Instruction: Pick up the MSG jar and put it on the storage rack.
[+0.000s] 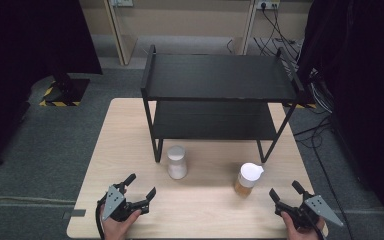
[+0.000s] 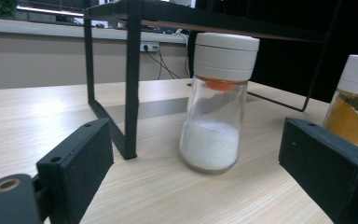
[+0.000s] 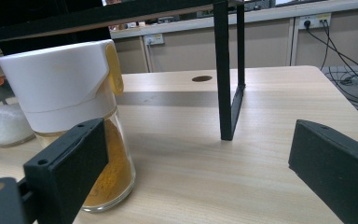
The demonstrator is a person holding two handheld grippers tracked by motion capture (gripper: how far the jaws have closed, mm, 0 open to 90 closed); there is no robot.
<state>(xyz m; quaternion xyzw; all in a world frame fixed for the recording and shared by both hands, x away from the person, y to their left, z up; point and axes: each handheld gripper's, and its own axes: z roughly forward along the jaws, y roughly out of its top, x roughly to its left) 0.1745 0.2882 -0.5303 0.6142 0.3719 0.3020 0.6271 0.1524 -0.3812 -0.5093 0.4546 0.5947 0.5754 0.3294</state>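
A glass shaker of white grains (image 1: 177, 162) (image 2: 214, 105) with a pale lid stands on the wooden table (image 1: 130, 130) by the front left leg of a black two-level shelf (image 1: 220, 80). To its right stands a jar of orange-yellow powder (image 1: 247, 179) (image 3: 74, 116) (image 2: 354, 100) with a white flip lid. My left gripper (image 1: 142, 186) (image 2: 205, 186) rests open near the front left edge, aimed at the white shaker and apart from it. At the front right my right gripper (image 1: 286, 190) (image 3: 200, 186) is open, with the orange jar just beyond its left jaw.
The shelf's black legs (image 2: 131, 88) (image 3: 226, 74) stand close behind both jars. Both shelf levels are bare. A round hole (image 3: 201, 78) is in the tabletop. Cables (image 1: 320, 135) trail over the grey floor to the right of the table.
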